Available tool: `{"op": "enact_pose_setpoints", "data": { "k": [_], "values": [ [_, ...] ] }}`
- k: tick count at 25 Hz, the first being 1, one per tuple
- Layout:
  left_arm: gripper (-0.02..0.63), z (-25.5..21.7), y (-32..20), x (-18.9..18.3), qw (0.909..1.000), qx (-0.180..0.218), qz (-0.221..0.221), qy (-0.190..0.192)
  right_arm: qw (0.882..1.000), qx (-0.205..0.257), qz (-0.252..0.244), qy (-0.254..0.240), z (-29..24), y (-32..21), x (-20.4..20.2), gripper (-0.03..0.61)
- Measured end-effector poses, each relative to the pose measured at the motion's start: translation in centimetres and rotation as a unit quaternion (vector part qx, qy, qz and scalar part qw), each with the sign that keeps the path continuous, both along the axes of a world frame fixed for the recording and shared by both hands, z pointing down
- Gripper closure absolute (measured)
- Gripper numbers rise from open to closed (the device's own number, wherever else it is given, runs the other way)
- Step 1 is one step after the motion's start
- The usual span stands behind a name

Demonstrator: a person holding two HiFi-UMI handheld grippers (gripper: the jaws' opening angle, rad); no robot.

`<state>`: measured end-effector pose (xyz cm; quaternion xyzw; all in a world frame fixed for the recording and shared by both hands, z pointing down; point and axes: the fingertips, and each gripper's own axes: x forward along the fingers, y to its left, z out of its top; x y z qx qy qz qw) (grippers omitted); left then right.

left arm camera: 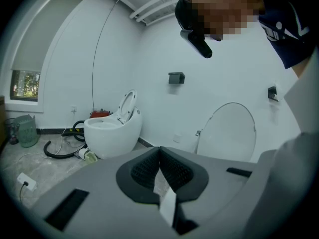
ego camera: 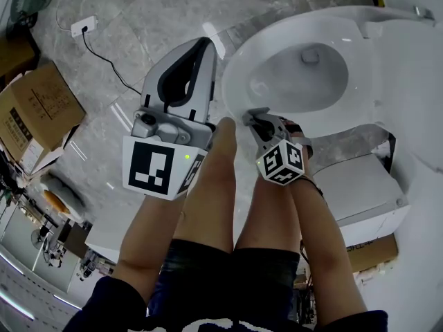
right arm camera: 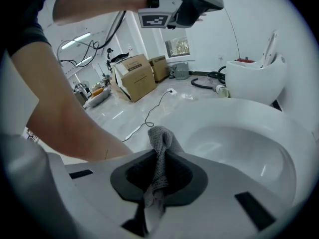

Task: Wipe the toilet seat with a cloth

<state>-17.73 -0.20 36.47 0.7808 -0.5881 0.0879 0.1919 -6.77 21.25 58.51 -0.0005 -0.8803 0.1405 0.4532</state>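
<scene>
The white toilet seat [ego camera: 239, 68] rings the open bowl at the upper right of the head view, and its lid [ego camera: 408, 81] stands raised behind. My right gripper [ego camera: 254, 117] is at the seat's front rim, shut on a grey mesh cloth [right arm camera: 162, 143]. The cloth bunches up out of the jaws just above the seat [right arm camera: 209, 111]. My left gripper [ego camera: 205, 47] is held up to the left of the bowl, away from the seat. In its own view the left gripper [left arm camera: 159, 159] has its dark pads pressed together with nothing between them.
The person's bare legs [ego camera: 208, 199] stand right in front of the toilet. Cardboard boxes [ego camera: 34, 113] and a floor socket with a cable [ego camera: 83, 26] lie to the left. A white unit [ego camera: 363, 192] sits at the right. A second toilet [left arm camera: 110, 128] stands across the room beside a black hose [left arm camera: 57, 152].
</scene>
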Motion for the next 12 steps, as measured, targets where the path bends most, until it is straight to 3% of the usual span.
{"op": "enact_pose_setpoints", "data": {
  "k": [5,8,12],
  "values": [
    [0.595,-0.4,-0.5,-0.4,1.0,0.007,0.006,0.002,1.0,-0.011,-0.008,-0.022,-0.1,0.7,2.5,0.522],
    [0.595,-0.4,-0.9,-0.6,1.0,0.006,0.007,0.001,0.999,-0.007,-0.016,-0.035,0.0,-0.1,0.0,0.522],
    [0.595,-0.2,-1.2,-0.7,1.0,0.005,0.008,-0.001,0.997,0.007,0.009,-0.078,0.1,-3.7,-4.9,0.522]
  ]
}}
